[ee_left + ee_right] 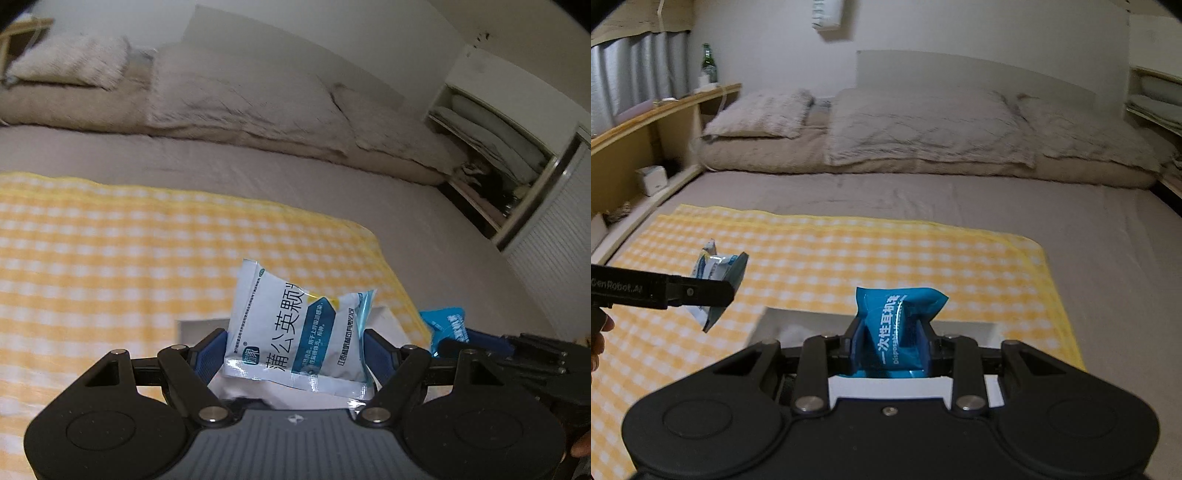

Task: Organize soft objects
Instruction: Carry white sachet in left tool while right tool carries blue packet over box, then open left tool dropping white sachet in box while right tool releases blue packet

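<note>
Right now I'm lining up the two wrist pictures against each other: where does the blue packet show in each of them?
Left wrist: the blue packet peeks in at the lower right, held in the right gripper.
Right wrist: the blue packet sits bottom centre, clamped between the fingers.
Shared landmark: the yellow checked cloth spread on the bed under both grippers.

Glossy foil white sachet [295, 332]; shiny plastic blue packet [899, 325]; matt woven checked cloth [849, 251].

A bed [923, 199] in a grey sheet carries a yellow checked cloth [849, 251] — a white tray [798, 317] sits on it. Fluffy beige pillows [923, 125] and folded bedding [768, 158] line the head end.
</note>
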Demonstrator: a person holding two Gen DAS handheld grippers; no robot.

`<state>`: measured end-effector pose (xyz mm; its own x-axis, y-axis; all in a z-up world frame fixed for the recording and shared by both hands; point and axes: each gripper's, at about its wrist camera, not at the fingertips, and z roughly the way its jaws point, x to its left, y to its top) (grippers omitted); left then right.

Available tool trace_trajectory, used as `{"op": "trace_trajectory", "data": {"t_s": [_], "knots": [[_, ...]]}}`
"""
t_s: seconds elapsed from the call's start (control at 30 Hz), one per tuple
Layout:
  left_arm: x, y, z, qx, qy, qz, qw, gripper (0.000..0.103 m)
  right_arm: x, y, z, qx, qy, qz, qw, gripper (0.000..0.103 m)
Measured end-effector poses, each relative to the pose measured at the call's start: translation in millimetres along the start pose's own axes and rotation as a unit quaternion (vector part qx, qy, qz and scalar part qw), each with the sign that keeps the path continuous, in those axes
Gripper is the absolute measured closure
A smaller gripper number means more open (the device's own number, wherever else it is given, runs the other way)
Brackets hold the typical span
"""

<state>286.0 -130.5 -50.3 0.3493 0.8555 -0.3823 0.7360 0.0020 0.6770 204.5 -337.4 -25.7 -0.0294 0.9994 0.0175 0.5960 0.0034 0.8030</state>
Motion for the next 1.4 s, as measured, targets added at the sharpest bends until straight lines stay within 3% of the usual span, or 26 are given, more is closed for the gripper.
{"op": "trace_trajectory", "data": {"t_s": [0.3,0.47,0.6,0.73,0.83,1.03,1.2,1.3,1.37,1.4], "knots": [[-33.0,-5.6,67.4,0.053,-0.043,-0.021,0.9974,0.024,-33.1,-33.9,15.9,0.075,0.022,0.03,0.996,0.072],[-40.8,-13.6,106.6,0.08,-0.071,-0.058,0.9926,0.024,-25.7,-50.5,27.7,0.111,0.045,0.012,0.993,0.071],[-42.9,-19.0,133.8,0.079,-0.093,-0.09,0.9884,0.023,-18.1,-56.0,35.0,0.129,0.061,-0.005,0.99,0.071],[-41.8,-20.3,153.1,0.08,-0.095,-0.108,0.9862,0.0,-15.0,-57.6,40.1,0.133,0.069,-0.01,0.989,0.071],[-36.2,-16.9,157.1,0.093,-0.083,-0.105,0.9866,0.0,-18.4,-58.0,44.7,0.128,0.07,-0.007,0.989,0.071],[-30.9,-4.2,140.3,0.088,-0.063,-0.039,0.9934,0.0,-18.8,-59.8,64.7,0.129,0.081,0.013,0.988,0.072],[-22.1,0.9,129.5,0.08,-0.052,-0.028,0.995,0.0,-4.0,-53.9,79.8,0.12,0.105,0.031,0.987,0.071],[-18.2,2.9,125.4,0.079,-0.04,-0.016,0.996,0.0,2.7,-52.3,86.5,0.112,0.124,0.054,0.984,0.067],[-15.4,3.9,123.2,0.078,-0.032,-0.008,0.9964,0.0,4.7,-53.0,90.8,0.109,0.129,0.067,0.983,0.055],[-14.1,4.3,122.4,0.079,-0.03,-0.007,0.9964,0.0,3.9,-53.6,93.9,0.116,0.125,0.073,0.983,0.044]]}}
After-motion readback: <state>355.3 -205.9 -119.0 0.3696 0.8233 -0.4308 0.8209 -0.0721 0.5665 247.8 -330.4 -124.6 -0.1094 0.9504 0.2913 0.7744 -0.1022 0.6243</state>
